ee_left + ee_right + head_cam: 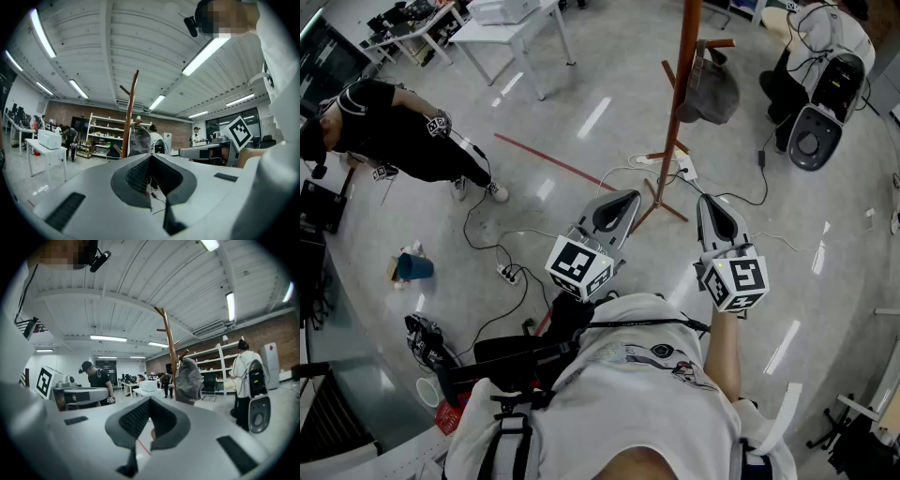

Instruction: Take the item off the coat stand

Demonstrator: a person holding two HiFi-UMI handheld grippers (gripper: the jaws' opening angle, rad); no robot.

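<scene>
A brown wooden coat stand rises from the floor ahead of me. A grey fabric item hangs from one of its pegs. In the head view both grippers are held up short of the stand's feet, well apart from the item. The left gripper is shut and empty, and so is the right gripper. In the left gripper view the stand and grey item show beyond the meeting jaws of the left gripper. In the right gripper view the stand and item lie beyond the right gripper.
A person in black crouches at the left. A person in white stands at the upper right beside a grey-and-black device. Cables and a power strip trail over the floor. A white table stands at the back.
</scene>
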